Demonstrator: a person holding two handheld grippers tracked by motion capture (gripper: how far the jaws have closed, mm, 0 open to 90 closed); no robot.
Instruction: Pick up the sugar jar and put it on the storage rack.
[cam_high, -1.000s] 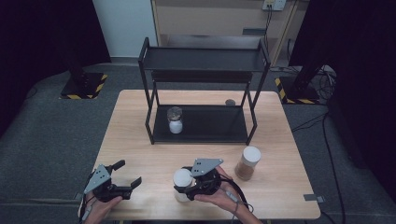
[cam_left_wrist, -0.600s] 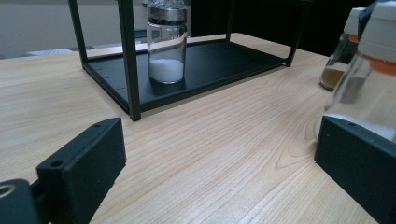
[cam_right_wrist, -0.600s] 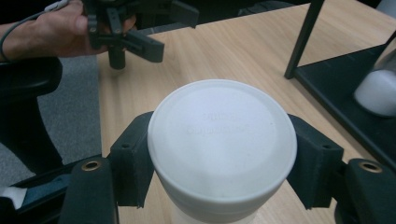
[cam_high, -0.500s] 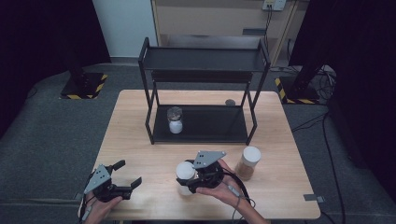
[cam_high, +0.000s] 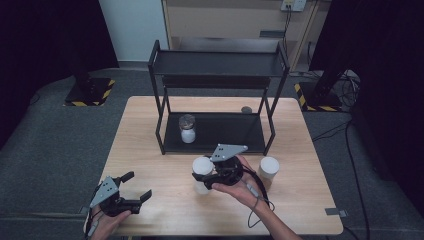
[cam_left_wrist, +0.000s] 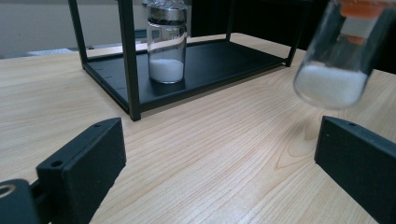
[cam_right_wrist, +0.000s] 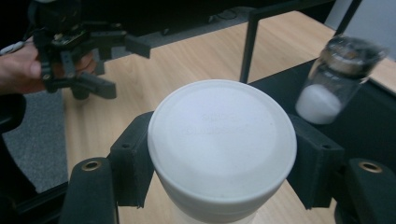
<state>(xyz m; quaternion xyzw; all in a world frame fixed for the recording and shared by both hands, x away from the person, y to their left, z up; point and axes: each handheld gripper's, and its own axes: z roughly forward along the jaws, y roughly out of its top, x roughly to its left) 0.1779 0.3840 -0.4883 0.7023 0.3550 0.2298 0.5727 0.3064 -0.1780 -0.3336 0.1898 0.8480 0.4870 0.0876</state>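
Here the right hand-held gripper (cam_high: 204, 176) grips a white-lidded jar (cam_high: 202, 167), its black pads pressed on opposite sides just under the white lid (cam_right_wrist: 222, 140). In the left gripper view the jar's rounded glass bottom, with white powder (cam_left_wrist: 330, 85) in it, hangs clear of the bench (cam_high: 165, 200), its shadow lying on the wood below; the grip near the top probably leaves the base free to be set down. The jar sits above the middle of the bench, nearer the front edge, just in front of the black rack (cam_high: 215, 131). Its long axis runs lid to base and stands close to upright, lid up, leaning slightly as the left gripper view shows it.

The left hand-held gripper (cam_high: 135, 186) rests low at the front left corner of the bench, jaws wide apart and empty, apparently kept out of the way.

A second small jar (cam_high: 187, 129), with a dark cap and white powder, stands upright on the rack's lower shelf towards its left end, suggesting where the lifted jar is bound. A third white-lidded jar (cam_high: 268, 170) stands on the bench to the right of the gripped one, near the rack's front right leg.
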